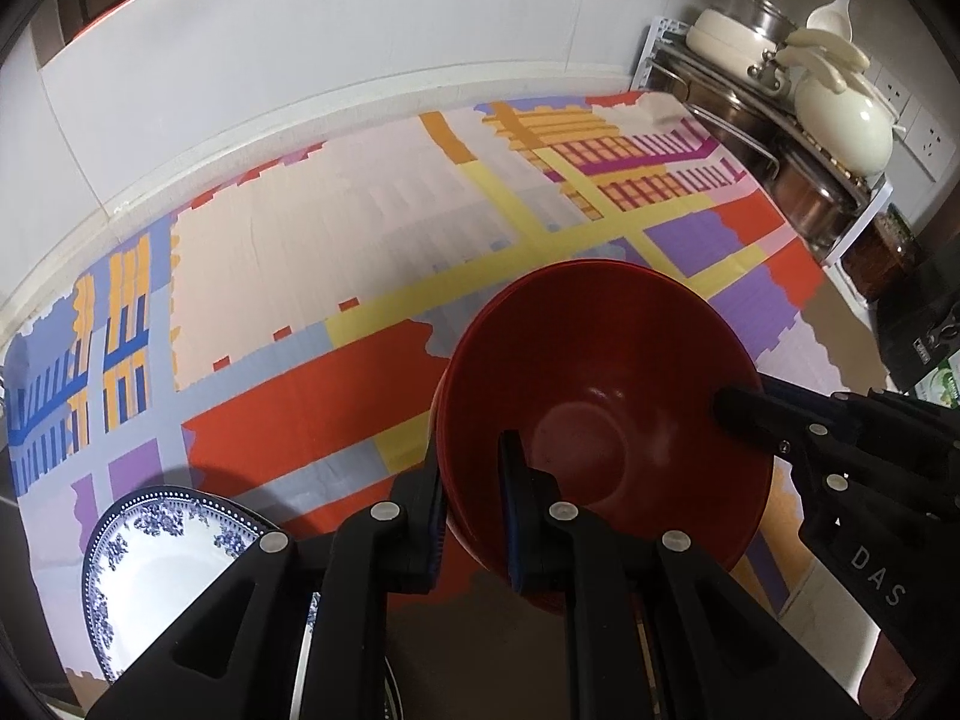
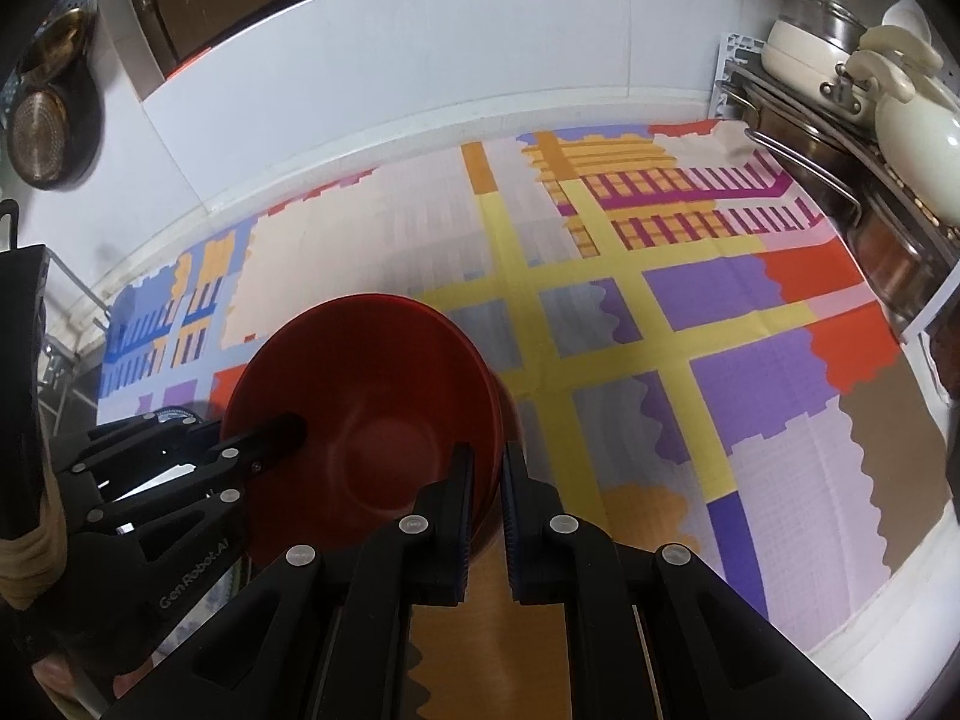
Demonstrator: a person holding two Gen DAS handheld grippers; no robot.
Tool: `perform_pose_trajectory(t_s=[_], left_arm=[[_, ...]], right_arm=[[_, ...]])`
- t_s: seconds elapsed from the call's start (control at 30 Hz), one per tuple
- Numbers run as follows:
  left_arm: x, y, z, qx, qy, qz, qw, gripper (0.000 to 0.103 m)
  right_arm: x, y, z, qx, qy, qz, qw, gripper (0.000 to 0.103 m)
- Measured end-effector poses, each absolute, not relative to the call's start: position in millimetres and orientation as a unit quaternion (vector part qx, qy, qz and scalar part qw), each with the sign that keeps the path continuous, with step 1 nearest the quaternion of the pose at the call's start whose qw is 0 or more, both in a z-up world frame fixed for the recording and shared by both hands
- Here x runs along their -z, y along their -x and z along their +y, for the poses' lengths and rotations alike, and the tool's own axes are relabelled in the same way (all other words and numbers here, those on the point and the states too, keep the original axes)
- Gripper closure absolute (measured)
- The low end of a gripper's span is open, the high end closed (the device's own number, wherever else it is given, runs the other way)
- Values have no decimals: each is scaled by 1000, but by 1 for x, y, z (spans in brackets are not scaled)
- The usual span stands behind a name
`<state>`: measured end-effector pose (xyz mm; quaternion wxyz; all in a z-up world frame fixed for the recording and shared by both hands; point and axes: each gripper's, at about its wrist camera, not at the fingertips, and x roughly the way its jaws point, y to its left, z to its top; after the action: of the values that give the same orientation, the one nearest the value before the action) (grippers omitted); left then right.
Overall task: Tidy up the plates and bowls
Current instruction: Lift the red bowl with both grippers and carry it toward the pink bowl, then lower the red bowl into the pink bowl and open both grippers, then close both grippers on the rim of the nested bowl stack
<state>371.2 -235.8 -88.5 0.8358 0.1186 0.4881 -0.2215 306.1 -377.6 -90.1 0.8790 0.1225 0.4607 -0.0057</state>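
A stack of glossy red bowls [image 1: 606, 414] hangs tilted above the patterned table, beside a blue-and-white floral plate [image 1: 162, 546] lying flat.

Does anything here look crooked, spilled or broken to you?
Nothing looks spilled or broken. The one odd sight is the stack of red bowls, held tilted above the patterned cloth, pinched at opposite rims by the left gripper and the right gripper. The blue-and-white plate looks intact.

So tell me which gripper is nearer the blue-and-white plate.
Left. The left gripper, shut on the red bowls' rim, hangs right beside the blue-and-white plate. The right gripper clamps the opposite rim, farther off.
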Motion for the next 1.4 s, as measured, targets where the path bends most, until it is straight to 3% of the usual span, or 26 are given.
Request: perform_pose_trajectory(t_s=[0.3, 0.7, 0.73, 0.77, 0.83, 1.4], left_arm=[[92, -370, -242, 222, -123, 491, 833, 78], [83, -359, -252, 229, -140, 481, 835, 44], [80, -357, -252, 224, -145, 471, 841, 42], [76, -356, -251, 219, -150, 461, 847, 40], [70, -356, -248, 215, -149, 452, 853, 37], [62, -365, -223, 167, -133, 444, 870, 33]], right_arm=[[101, -309, -383, -1, -124, 473, 872, 92], [108, -306, -388, -14, -127, 481, 867, 91], [108, -305, -389, -17, -129, 481, 867, 89], [108, -305, -390, -19, -131, 479, 868, 78], [106, -303, -391, -17, -131, 473, 871, 73], [92, -303, -396, -1, -134, 448, 884, 72]])
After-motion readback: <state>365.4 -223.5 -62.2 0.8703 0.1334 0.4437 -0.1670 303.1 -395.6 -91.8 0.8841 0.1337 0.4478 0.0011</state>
